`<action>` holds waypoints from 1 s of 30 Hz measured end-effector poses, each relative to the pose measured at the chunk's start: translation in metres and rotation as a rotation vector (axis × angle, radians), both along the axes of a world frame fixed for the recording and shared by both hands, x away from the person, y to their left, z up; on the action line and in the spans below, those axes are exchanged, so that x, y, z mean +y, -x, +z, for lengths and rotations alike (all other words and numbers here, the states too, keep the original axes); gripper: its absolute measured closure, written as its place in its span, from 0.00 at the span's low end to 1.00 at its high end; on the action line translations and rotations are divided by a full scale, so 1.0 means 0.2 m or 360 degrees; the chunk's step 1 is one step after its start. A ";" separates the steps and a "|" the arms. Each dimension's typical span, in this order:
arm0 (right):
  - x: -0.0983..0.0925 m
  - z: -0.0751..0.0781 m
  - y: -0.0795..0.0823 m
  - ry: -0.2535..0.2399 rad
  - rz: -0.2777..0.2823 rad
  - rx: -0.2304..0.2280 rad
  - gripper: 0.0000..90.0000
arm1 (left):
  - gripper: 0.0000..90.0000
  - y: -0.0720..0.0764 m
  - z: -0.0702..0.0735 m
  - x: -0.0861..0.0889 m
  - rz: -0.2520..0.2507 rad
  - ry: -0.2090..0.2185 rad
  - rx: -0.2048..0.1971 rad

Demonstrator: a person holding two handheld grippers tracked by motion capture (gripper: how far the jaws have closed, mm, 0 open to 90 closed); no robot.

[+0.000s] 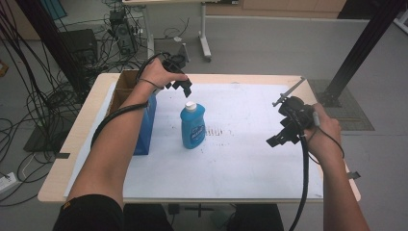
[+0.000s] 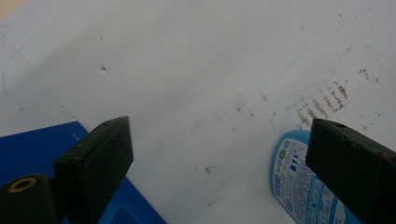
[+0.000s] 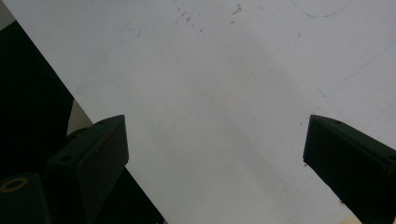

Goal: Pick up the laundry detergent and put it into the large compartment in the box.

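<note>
a blue plastic bottle with a white cap (image 1: 193,126) lies on the white sheet that covers the wooden table (image 1: 250,159), its cap pointing away from the person and its label side up. just to its left stands a blue box (image 1: 146,126), and beyond that an open brown cardboard box (image 1: 122,86) sits at the table's far left corner.

the left gripper (image 1: 183,87) hangs above the sheet just beyond the bottle's cap, apart from it, held in the person's left hand (image 1: 158,73). its black jaws are spread wide with nothing between them. in the left gripper view the left gripper (image 2: 219,154) looks down on bare, brown-speckled sheet, with the bottle's label (image 2: 299,179) showing beside the right-hand jaw and the blue box (image 2: 42,149) behind the left-hand one.

the right gripper (image 1: 280,138) is well apart from the bottle, over the right part of the sheet, gripped by the person's right hand (image 1: 326,130); a black cable trails down from it. its jaws also stand spread, holding nothing, and in the right gripper view the right gripper (image 3: 215,149) has plain white sheet between them, near the table's edge.
</note>
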State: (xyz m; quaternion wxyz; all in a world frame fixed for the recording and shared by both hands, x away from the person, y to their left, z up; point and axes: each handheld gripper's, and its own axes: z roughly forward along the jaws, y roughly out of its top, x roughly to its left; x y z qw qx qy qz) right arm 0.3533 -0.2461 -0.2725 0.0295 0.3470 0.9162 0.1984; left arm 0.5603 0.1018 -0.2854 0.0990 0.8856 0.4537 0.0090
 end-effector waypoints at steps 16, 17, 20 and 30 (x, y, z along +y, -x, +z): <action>0.02 0.03 0.01 0.0026 0.0002 -0.0012 0.07 | 0.09 0.07 0.15 -0.01 -0.0026 0.0005 -0.0058; 0.03 0.03 0.01 0.0028 0.0012 -0.0018 0.07 | 0.09 0.07 0.16 -0.01 -0.0024 0.0005 -0.0065; 0.03 0.03 0.01 0.0036 0.0018 -0.0011 0.07 | 0.09 0.10 0.23 -0.02 -0.0014 0.0020 -0.0097; 0.04 0.03 0.02 0.0050 0.0022 -0.0013 0.07 | 0.08 0.19 0.35 -0.03 -0.0041 0.0056 -0.0122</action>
